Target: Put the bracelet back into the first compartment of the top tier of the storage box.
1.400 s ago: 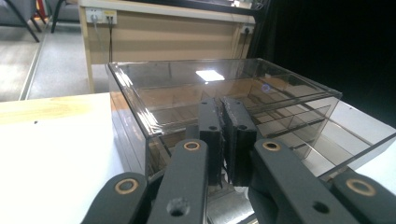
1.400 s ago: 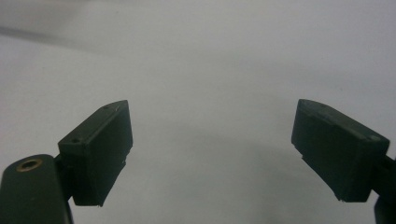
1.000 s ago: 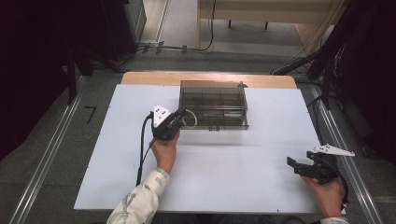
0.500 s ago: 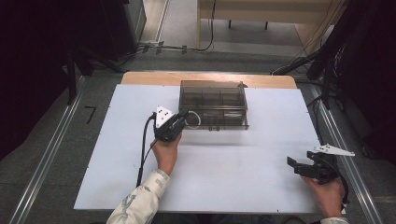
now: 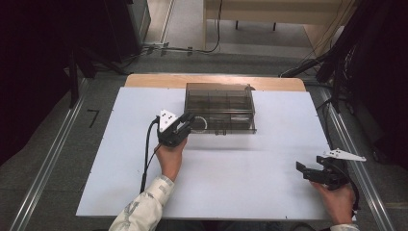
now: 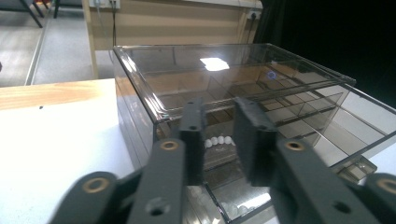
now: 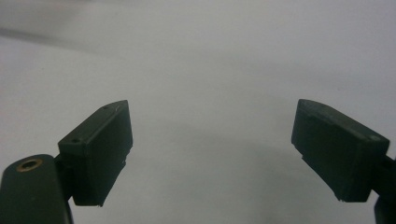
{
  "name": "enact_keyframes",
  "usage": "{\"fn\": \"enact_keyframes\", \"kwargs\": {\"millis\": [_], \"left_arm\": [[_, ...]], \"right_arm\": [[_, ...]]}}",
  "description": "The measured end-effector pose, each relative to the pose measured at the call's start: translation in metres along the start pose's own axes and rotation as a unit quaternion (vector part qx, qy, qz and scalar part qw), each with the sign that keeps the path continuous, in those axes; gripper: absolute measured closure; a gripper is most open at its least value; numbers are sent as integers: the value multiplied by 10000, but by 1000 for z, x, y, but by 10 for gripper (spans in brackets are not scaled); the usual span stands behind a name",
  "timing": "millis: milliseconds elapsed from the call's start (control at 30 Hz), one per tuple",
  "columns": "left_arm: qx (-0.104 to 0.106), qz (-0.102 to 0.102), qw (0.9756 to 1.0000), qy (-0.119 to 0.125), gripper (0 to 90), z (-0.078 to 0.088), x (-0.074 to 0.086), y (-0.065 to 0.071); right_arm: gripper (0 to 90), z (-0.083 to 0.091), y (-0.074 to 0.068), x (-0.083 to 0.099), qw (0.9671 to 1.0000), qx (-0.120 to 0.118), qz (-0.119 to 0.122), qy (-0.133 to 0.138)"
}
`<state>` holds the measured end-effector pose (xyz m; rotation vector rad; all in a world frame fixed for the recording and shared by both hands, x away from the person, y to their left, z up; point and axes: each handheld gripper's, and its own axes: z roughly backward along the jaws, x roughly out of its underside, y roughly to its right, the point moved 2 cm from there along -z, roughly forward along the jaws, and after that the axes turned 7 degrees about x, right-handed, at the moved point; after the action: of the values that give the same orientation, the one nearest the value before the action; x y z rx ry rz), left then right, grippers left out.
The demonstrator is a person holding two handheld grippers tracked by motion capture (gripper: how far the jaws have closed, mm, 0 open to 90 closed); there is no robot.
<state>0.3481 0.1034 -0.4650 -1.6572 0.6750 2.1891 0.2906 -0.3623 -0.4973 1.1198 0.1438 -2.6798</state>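
Smoky clear plastic organizer box point(image 5: 220, 108) sits toward the far middle of the white table point(image 5: 240, 192), lid looking shut as far as I can tell. My left gripper point(image 5: 184, 126) is right at its front left corner, jaws pinched down to a narrow gap with nothing between them yet. In the left gripper view the box's lid edge point(image 6: 159, 114) is just past my tips, and I can see small white beads point(image 6: 218, 140) in a front compartment. So I'd say this is early going: I'm lined up but haven't grabbed or lifted anything. My right gripper point(image 5: 315, 172) rests near the table's near right corner, well apart from the box, jaws spread wide and empty.
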Motion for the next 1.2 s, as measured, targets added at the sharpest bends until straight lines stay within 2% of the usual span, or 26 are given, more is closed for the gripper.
{"fn": "enact_keyframes", "kwargs": {"millis": [33,467,567,633,767,1200], "left_arm": [[-9,17,10000,18,704,1,0,0],[-297,-147,9993,159,449,7,1,0],[-334,-66,9993,166,347,8,0,-1],[-344,-60,9993,164,322,9,0,-2],[-359,123,9992,137,227,10,0,-5],[-341,92,9994,47,148,20,2,-6]], "right_arm": [[109,0,0,0,10000,0,0,0],[109,0,0,0,10000,3,6,6],[109,0,0,0,10000,1,9,10],[109,0,0,0,10000,2,11,10],[109,-1,1,0,10000,-3,17,2],[109,1,1,0,10000,13,21,26]]}}
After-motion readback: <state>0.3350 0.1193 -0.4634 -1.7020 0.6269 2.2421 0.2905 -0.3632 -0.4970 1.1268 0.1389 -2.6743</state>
